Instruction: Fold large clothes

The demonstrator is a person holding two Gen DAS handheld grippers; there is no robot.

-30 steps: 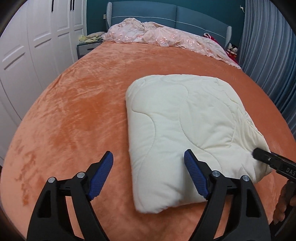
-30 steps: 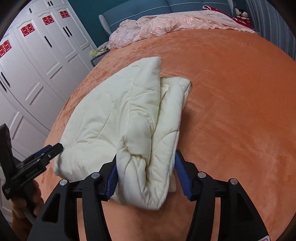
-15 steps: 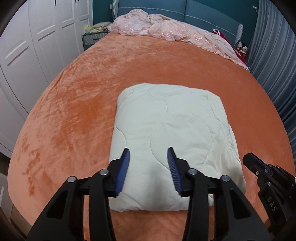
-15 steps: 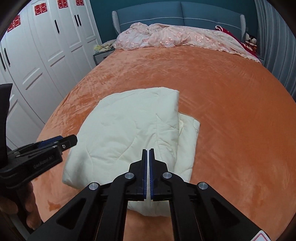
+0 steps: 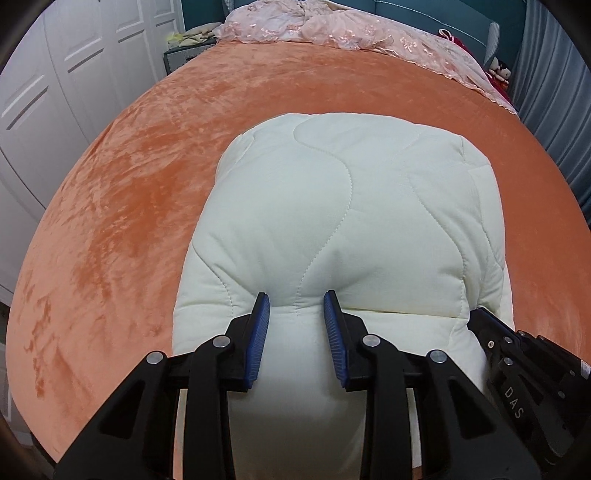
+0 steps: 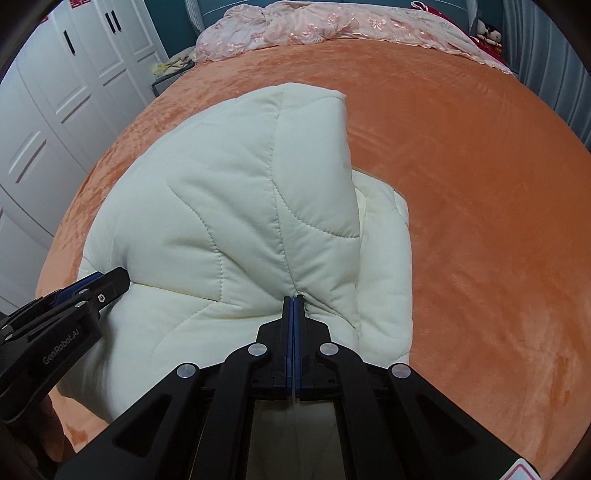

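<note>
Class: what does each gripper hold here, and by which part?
Both hold the quilt: right gripper pinches its near edge; left gripper clamps a thicker bunch of that edge.

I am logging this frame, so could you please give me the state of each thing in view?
cream quilt: folded into a thick bundle, near edge pulled up
left gripper: fingers pressing a fold of the quilt between them
right gripper: shut on the quilt's top layer
orange bedspread: spread flat
pink coverlet: crumpled at the headboard
wardrobe doors: closed

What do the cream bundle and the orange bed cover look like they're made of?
Cream quilt: looks like padded, matte woven fabric, going by its wavy stitch lines and puffy channels. Orange bed cover: probably plush velvet or fleece, given the sheen and the darker brushed patches in its nap.
</note>
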